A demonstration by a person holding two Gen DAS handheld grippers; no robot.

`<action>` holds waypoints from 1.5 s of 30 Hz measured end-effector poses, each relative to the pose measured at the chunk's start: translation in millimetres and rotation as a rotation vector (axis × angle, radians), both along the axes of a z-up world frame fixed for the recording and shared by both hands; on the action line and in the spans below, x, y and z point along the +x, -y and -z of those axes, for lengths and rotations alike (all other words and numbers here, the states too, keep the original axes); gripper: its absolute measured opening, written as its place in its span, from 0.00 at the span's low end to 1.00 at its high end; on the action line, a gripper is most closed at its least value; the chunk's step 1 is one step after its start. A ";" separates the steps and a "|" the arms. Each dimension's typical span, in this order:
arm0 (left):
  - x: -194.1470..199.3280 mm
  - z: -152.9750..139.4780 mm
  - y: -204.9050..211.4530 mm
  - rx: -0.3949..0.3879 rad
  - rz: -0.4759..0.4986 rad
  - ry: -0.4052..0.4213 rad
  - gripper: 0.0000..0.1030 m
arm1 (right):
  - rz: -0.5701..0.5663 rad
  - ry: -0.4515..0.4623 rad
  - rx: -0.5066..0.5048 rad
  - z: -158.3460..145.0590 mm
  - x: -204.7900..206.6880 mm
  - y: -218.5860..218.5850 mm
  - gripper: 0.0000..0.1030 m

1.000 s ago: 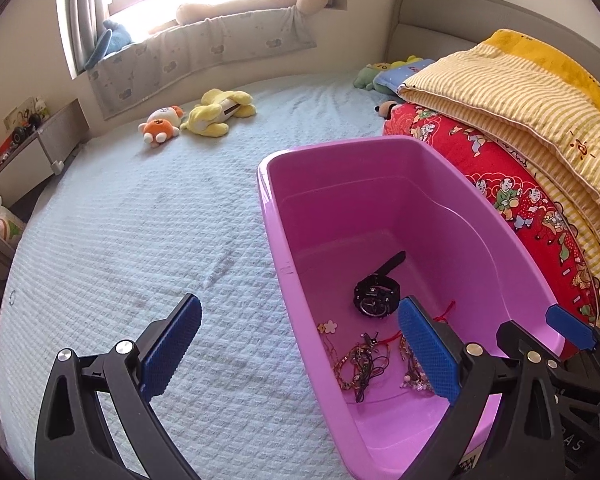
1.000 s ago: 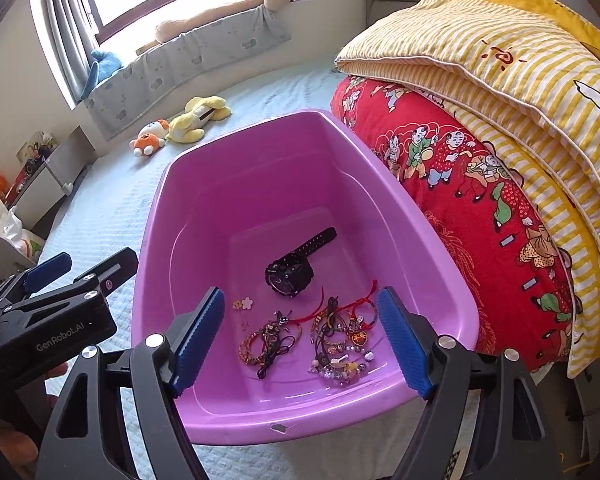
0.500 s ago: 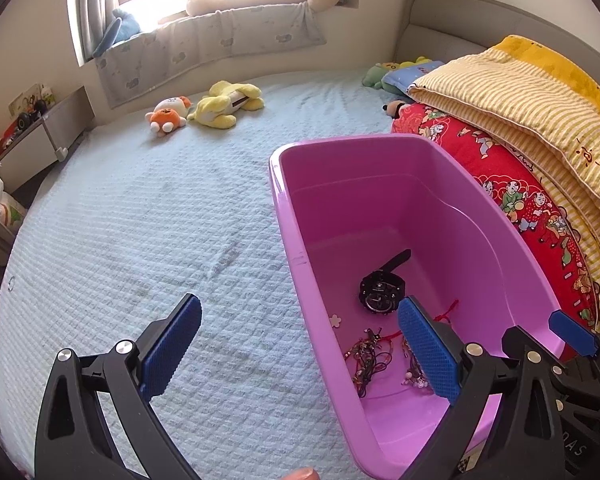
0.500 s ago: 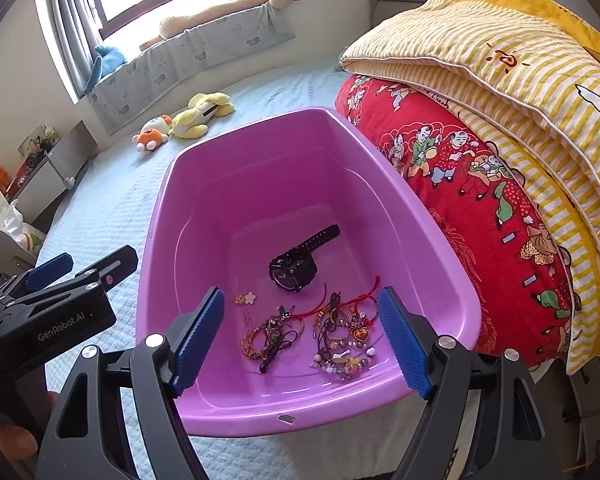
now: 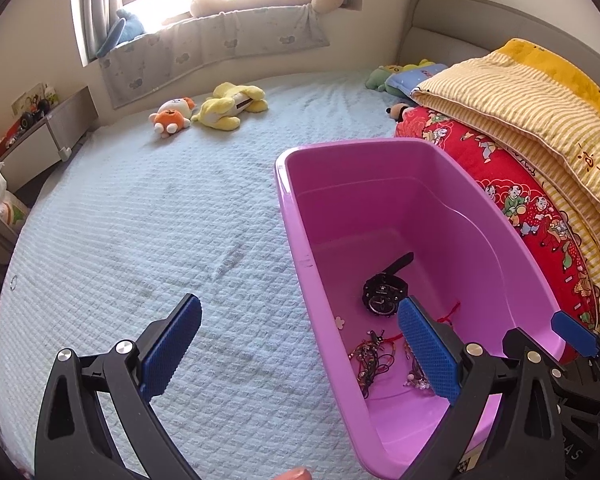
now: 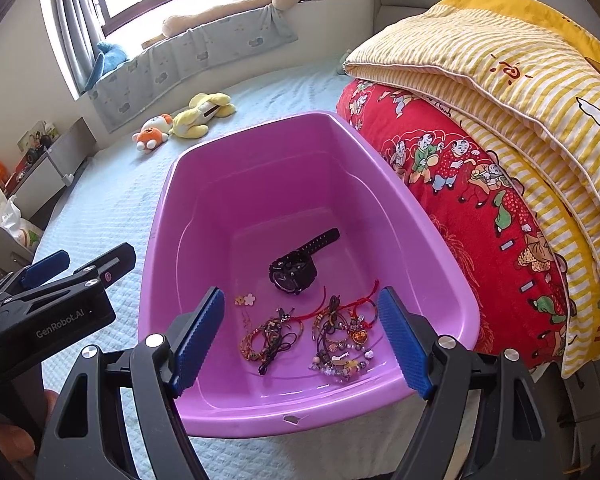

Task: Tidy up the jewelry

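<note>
Presently we hold both jaws spread, empty: left gripper straddling the glossy pink plastic tub's left wall, right gripper above its near rim. Inside: black wristwatch, tangled beaded bracelets. Tub sits on pale-blue quilted bed.

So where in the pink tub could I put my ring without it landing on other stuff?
The far half of the tub, past the watch, is bare. The near end is crowded with tangled bracelets. The bedspread between the tub and the plush toys is bare too.
</note>
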State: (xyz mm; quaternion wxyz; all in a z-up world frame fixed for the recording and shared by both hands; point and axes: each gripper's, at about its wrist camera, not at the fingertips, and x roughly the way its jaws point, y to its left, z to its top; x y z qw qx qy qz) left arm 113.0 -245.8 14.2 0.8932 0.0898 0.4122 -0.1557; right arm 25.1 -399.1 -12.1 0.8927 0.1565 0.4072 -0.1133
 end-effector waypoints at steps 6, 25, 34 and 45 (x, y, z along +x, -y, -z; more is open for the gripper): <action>-0.2 -1.4 0.5 0.003 0.004 0.005 0.94 | 0.002 0.000 -0.001 0.2 0.0 0.7 0.73; -1.7 3.6 1.8 0.013 0.008 -0.005 0.94 | -0.004 -0.008 -0.006 3.4 0.0 -1.7 0.73; -1.0 6.9 1.6 0.009 0.005 -0.018 0.94 | -0.005 -0.009 -0.004 4.1 -0.3 -2.3 0.73; -3.3 8.7 1.7 -0.004 0.022 -0.024 0.94 | -0.011 -0.011 0.004 6.0 1.0 -1.7 0.73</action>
